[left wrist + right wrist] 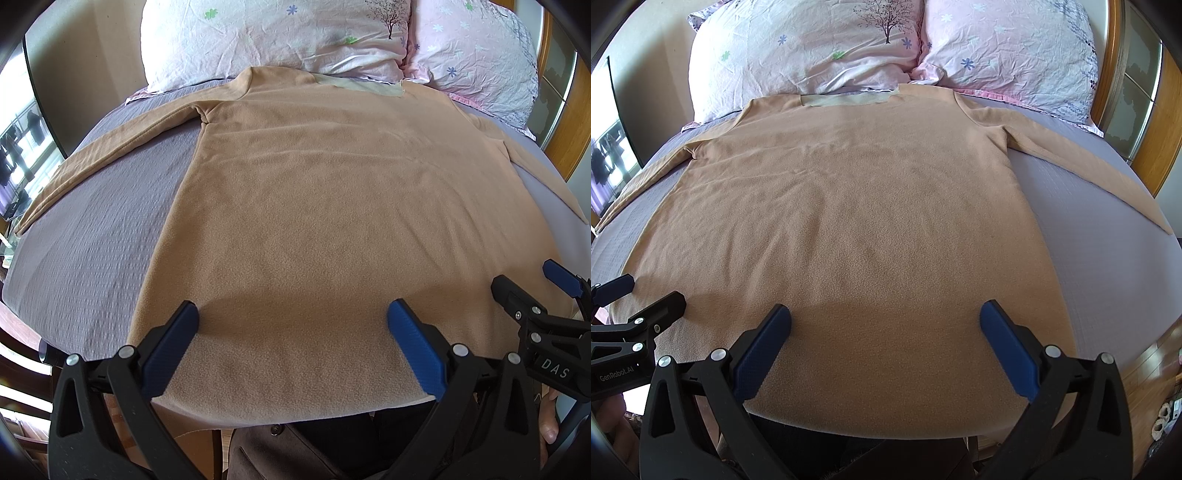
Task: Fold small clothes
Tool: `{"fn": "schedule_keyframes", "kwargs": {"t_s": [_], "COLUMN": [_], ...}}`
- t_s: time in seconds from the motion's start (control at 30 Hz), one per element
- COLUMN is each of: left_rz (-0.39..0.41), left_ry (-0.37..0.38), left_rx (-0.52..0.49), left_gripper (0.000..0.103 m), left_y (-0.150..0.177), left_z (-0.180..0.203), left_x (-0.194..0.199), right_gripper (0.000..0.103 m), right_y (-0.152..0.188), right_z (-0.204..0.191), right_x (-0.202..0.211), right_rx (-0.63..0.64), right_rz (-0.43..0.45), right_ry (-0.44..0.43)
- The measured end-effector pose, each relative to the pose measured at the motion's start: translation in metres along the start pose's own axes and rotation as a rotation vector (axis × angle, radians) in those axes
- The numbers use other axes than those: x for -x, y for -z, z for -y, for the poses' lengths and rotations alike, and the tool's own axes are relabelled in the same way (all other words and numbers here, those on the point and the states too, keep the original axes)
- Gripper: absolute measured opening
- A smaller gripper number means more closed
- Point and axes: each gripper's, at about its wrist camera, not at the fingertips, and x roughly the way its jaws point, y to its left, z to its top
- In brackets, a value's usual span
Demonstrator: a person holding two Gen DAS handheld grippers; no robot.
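You are holding both grippers wide open over a tan fleece shirt (314,206) lying flat on a bed.

The shirt is spreading across the purple bedsheet (92,236), collar at twelve o'clock beside two floral pillows (812,44), sleeves reaching toward nine and three. Your left gripper (293,343) and right gripper (886,343) are hovering at six o'clock above the hem, jaws spread, gripping nothing.

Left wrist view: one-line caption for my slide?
Open left tool poised over the hem of a tan long-sleeved top spread flat on the bed.
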Motion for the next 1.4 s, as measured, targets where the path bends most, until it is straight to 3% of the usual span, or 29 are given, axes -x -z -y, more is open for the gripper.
{"fn": "schedule_keyframes", "kwargs": {"t_s": [0.47,0.6,0.67,0.73,0.8,0.87,0.9,0.97,1.1,1.2,1.3,1.37,1.4], "left_rz": [0.001,0.026,0.066,0.088,0.083,0.093,0.103,0.125,0.160,0.183,0.202,0.219,0.224], "left_ry": [0.000,0.002,0.011,0.026,0.047,0.081,0.102,0.133,0.172,0.184,0.134,0.127,0.130], "left_rx": [0.000,-0.013,-0.029,-0.048,-0.052,-0.020,0.011,0.072,0.206,0.309,0.387,0.445,0.487], "left_gripper": [0.101,0.101,0.101,0.101,0.101,0.101,0.101,0.101,0.101,0.101,0.101,0.101,0.101], "left_y": [0.000,0.002,0.006,0.005,0.003,-0.007,-0.013,-0.024,-0.049,-0.060,-0.069,-0.070,-0.070], "left_z": [0.000,0.000,-0.002,-0.002,-0.004,-0.014,-0.026,-0.050,-0.104,-0.140,-0.173,-0.193,-0.206], "left_x": [0.000,0.001,0.002,0.002,0.004,0.000,0.000,-0.001,-0.007,-0.010,-0.011,-0.011,-0.011], "right_gripper": [0.102,0.102,0.102,0.102,0.102,0.101,0.097,0.078,0.063,0.056,0.041,0.007,0.006], "right_y": [0.000,0.001,-0.009,-0.027,-0.043,-0.058,-0.063,-0.065,-0.062,-0.060,-0.062,-0.056,-0.055], "right_z": [-0.002,0.003,0.024,0.069,0.118,0.193,0.242,0.300,0.405,0.434,0.446,0.452,0.455], "right_x": [0.003,0.007,0.006,0.011,0.018,0.020,0.017,0.011,-0.012,-0.024,-0.031,-0.039,-0.044], "right_rx": [0.002,0.038,0.005,-0.134,-0.281,-0.497,-0.638,-0.800,-1.094,-1.167,-1.204,-1.217,-1.214], "right_rz": [0.003,0.061,0.063,0.089,0.131,0.163,0.171,0.168,0.141,0.150,0.167,0.187,0.206], "right_ry": [0.000,-0.056,-0.119,-0.177,-0.151,-0.086,-0.062,-0.033,0.043,0.060,0.080,0.095,0.093]}}
